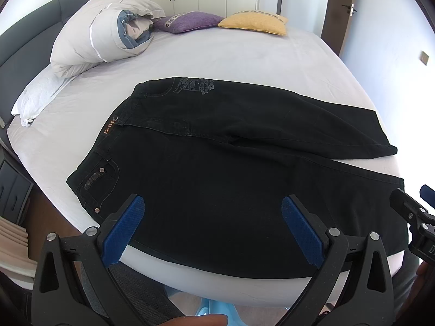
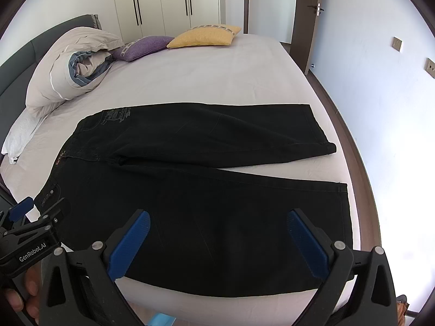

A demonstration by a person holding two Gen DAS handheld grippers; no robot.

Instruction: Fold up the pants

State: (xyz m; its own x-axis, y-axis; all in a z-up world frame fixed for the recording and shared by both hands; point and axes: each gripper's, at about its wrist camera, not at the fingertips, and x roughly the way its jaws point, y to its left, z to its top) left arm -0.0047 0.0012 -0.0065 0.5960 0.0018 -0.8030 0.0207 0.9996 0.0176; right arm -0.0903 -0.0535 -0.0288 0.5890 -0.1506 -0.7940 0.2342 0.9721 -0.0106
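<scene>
Black pants (image 1: 217,168) lie flat on the white bed sheet (image 1: 217,57), waistband to the left, two legs spread apart to the right. They also show in the right wrist view (image 2: 195,190). My left gripper (image 1: 213,212) is open and empty, hovering over the near leg by the bed's front edge. My right gripper (image 2: 217,228) is open and empty over the near leg, further toward the hem. Each gripper shows at the edge of the other's view: the right one (image 1: 416,209) and the left one (image 2: 30,217).
A rolled duvet (image 1: 100,32), a white pillow (image 1: 40,92), a purple cushion (image 1: 187,21) and a yellow cushion (image 1: 255,23) lie at the head of the bed. A wardrobe (image 2: 163,0) and a door (image 2: 307,13) stand behind. Wooden floor runs along the right bed edge.
</scene>
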